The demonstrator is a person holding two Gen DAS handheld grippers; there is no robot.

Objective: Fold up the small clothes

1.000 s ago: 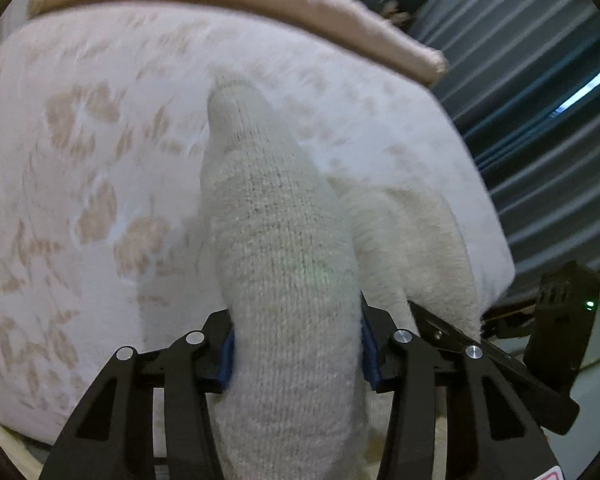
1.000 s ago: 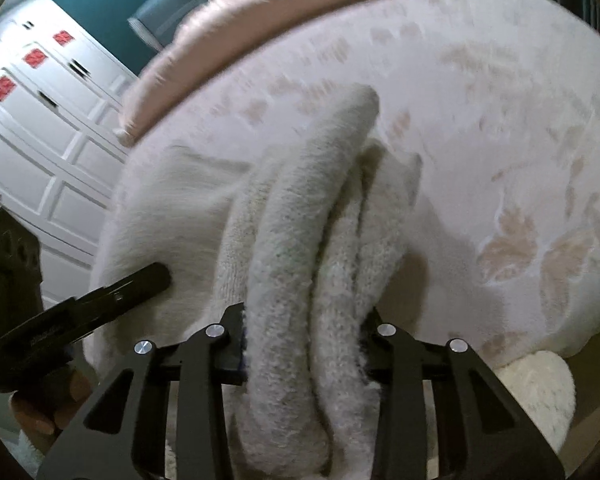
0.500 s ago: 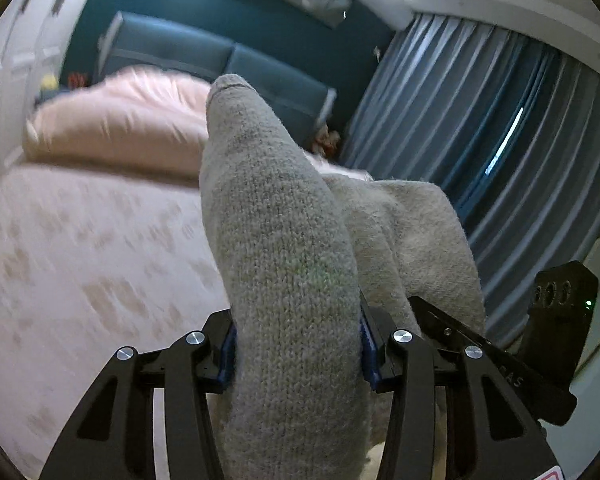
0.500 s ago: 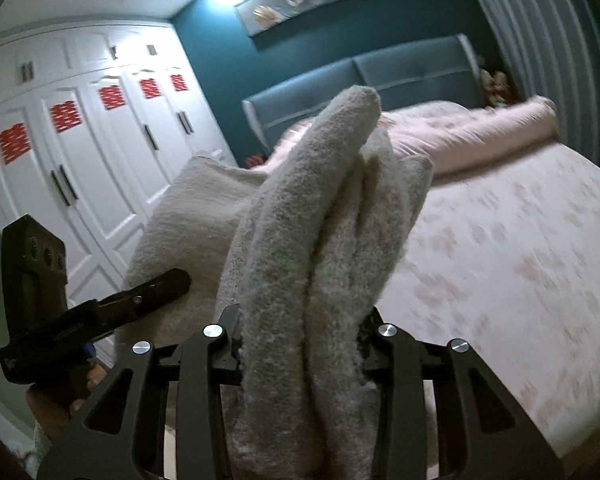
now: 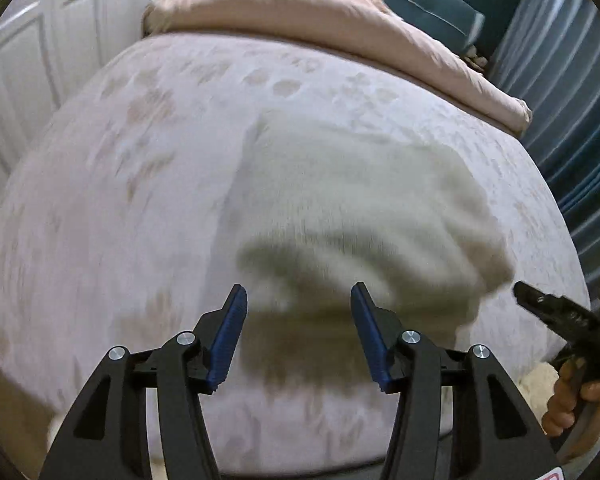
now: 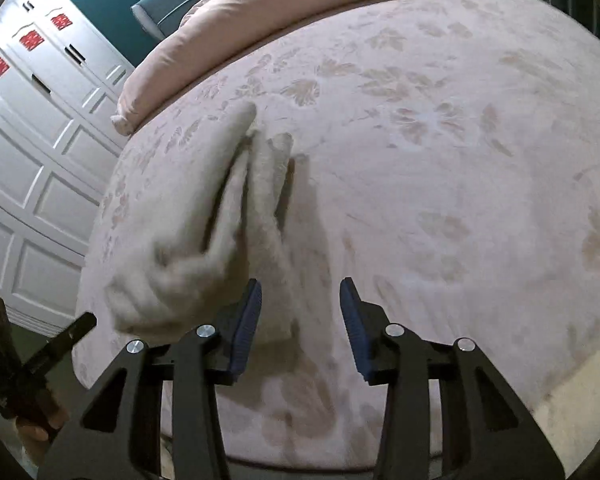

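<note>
Knitted cloth, a cream sweater (image 5: 340, 208), lay in a soft heap on the bed cover (image 5: 112, 216), just ahead of both claws. The left gripper (image 5: 298, 332) was open, with nothing between its blue pads (image 5: 228, 336), and the near edge of the sweater looked to be right in front of it and a little to its right. The right gripper (image 6: 300, 324) was open too and held nothing. From the right wrist view the sweater (image 6: 204, 236) sat ahead and to the left of that claw, with its near corner just by the left pad (image 6: 245, 326). The heap looked longer than it was wide and ran away from the claws toward the pink pillow roll (image 5: 320, 12) at the far end of the bed. So the sweater lay between the two claws, with the left claw facing its middle more squarely and the right claw off its right side. The picture was blurry, so I could not tell if any pad touched the cloth. I think the next grab would need each claw to reach in toward a near corner.
</note>
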